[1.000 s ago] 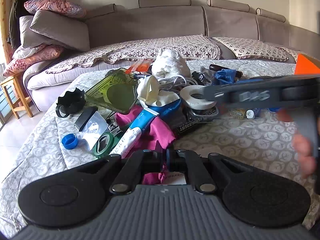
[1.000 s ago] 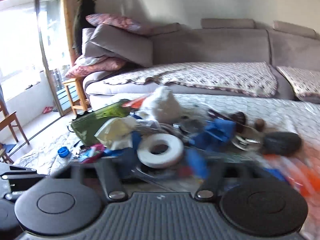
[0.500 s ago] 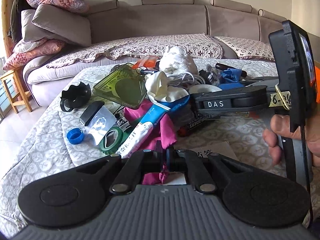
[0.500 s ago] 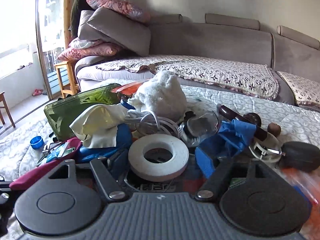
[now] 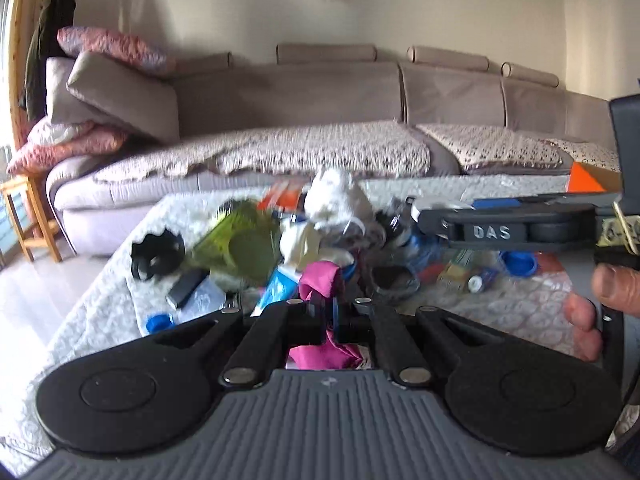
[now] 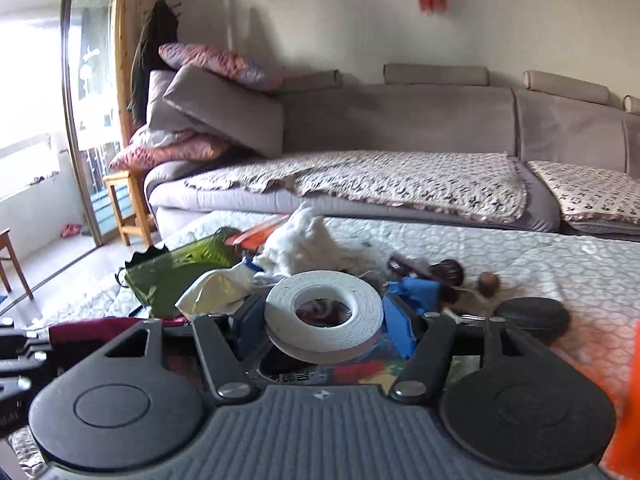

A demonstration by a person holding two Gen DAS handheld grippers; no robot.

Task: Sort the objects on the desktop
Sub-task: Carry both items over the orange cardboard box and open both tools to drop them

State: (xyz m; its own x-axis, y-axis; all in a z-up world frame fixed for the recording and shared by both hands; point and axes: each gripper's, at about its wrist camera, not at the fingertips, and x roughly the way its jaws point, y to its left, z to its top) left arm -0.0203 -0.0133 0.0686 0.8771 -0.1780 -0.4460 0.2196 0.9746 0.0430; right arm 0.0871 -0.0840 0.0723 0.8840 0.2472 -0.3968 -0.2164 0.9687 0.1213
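My right gripper (image 6: 324, 320) has closed its jaws on the white tape roll (image 6: 323, 312), which now sits tilted between them, raised off the clutter pile (image 6: 240, 280) it lay on half a second ago. My left gripper (image 5: 326, 316) is fully closed on the pink cloth (image 5: 320, 280), whose bunched end now stands up just ahead of the fingers instead of lying flat on the table (image 5: 520, 304). Both items appear lifted, so I judge the next step is carrying each to its sorting place.
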